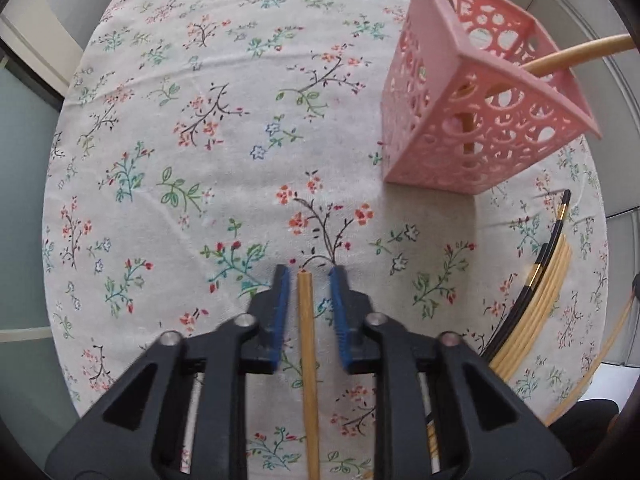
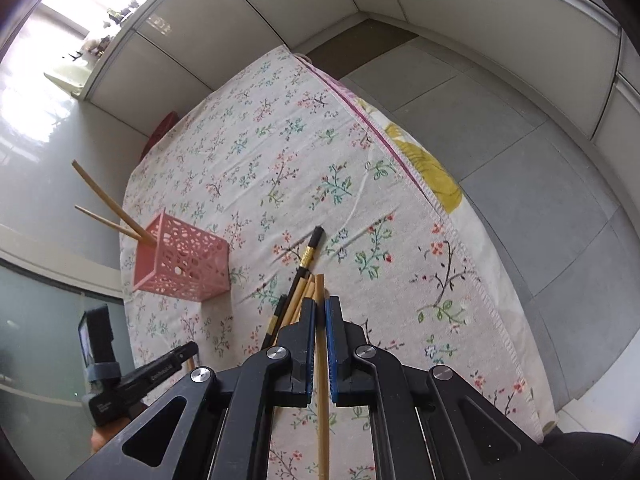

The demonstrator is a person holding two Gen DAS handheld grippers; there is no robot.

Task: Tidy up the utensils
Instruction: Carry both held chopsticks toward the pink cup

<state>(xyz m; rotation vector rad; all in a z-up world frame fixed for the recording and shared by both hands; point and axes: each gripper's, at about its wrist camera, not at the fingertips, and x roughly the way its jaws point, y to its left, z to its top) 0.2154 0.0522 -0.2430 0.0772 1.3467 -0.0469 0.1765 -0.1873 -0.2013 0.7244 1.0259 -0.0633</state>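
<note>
A wooden chopstick (image 2: 322,360) is clamped in the right gripper (image 2: 320,304), long axis along the fingers; the pink basket (image 2: 184,266), near the table's (image 2: 400,240) left edge, lies up and left of it. The left gripper (image 1: 308,276), nearer the basket, straddles another chopstick (image 1: 308,344), pads visibly clear. The basket holds two chopsticks (image 2: 108,208), leaning; the loose pile (image 2: 298,292) lies beside it.

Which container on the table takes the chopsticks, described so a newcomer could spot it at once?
On the floral tablecloth, look towards its left edge, left of the loose chopstick pile. There stands the pink basket, a square box with perforated walls. Two wooden chopsticks lean out of it, and nothing else here is pink.
</note>
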